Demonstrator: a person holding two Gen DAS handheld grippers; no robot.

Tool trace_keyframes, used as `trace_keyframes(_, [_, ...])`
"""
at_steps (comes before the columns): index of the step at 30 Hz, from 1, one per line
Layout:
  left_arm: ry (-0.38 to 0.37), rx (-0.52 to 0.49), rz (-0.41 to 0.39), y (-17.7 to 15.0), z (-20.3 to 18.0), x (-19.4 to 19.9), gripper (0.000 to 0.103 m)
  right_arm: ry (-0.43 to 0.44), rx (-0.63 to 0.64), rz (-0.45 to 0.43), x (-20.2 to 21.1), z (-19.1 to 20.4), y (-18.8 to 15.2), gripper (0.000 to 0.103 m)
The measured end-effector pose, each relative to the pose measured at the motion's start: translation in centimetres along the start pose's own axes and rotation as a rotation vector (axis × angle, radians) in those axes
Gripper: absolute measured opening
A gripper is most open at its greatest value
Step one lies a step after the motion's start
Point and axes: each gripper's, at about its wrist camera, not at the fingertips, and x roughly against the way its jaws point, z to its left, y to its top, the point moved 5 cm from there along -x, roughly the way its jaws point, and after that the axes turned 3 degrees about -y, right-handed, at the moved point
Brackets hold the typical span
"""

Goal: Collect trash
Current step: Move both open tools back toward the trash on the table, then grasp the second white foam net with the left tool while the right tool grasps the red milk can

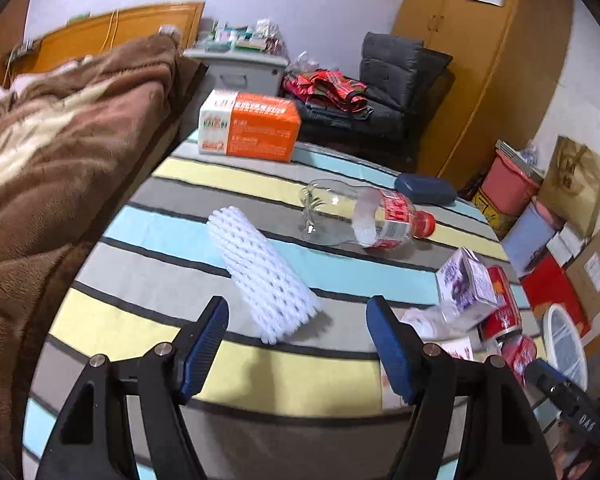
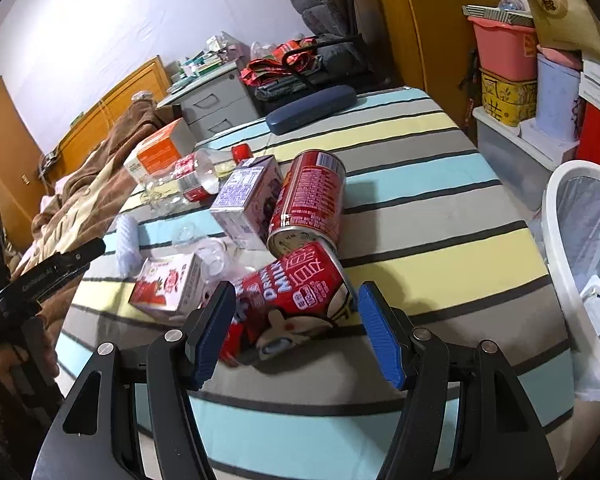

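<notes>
Left gripper (image 1: 296,322) fingers spread, empty, near foam sleeve (image 1: 262,276); right gripper (image 2: 296,308) fingers wide around red can (image 2: 296,300), white bin (image 2: 580,240) beside.

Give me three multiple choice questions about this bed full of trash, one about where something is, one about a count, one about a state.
1. Where is the white bin?
A. on the bed
B. beside the bed, on the right
C. under the blanket

2. How many red cans lie on the striped cover?
A. one
B. two
C. four

3. How is the clear bottle?
A. standing upright
B. lying on its side, red cap on
C. held in a claw

Answers:
1 B: its rim shows off the bed's right edge in the right wrist view.
2 B: a far can and a near can, the near one between the open right claw fingers.
3 B: it lies flat, beyond the foam net and the open left claw.
</notes>
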Motion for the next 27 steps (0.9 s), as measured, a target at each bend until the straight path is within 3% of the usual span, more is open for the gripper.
trace_keyframes(11, [0.036,0.035,0.065,1.8,1.6,-4.3,0.067,-0.07,0.019,0.009,-1.2,0.9,0.2,0.065])
trace_keyframes(18, [0.079,-0.006,0.119,1.5,1.2,-6.5,0.064,-0.082,0.087,0.02,-1.0,1.6,0.1,0.065])
trace_keyframes(22, [0.094,-0.001,0.116,1.8,1.5,-6.5,0.055,-0.084,0.114,0.043,-0.8,1.9,-0.1,0.066])
trace_keyframes(26, [0.083,0.017,0.109,1.6,1.9,-6.0,0.036,-0.113,0.137,0.05,-0.4,1.8,-0.2,0.066])
trace_keyframes(27, [0.077,0.024,0.106,1.5,2.1,-5.9,0.036,-0.121,0.147,0.047,-0.4,1.9,-0.2,0.066])
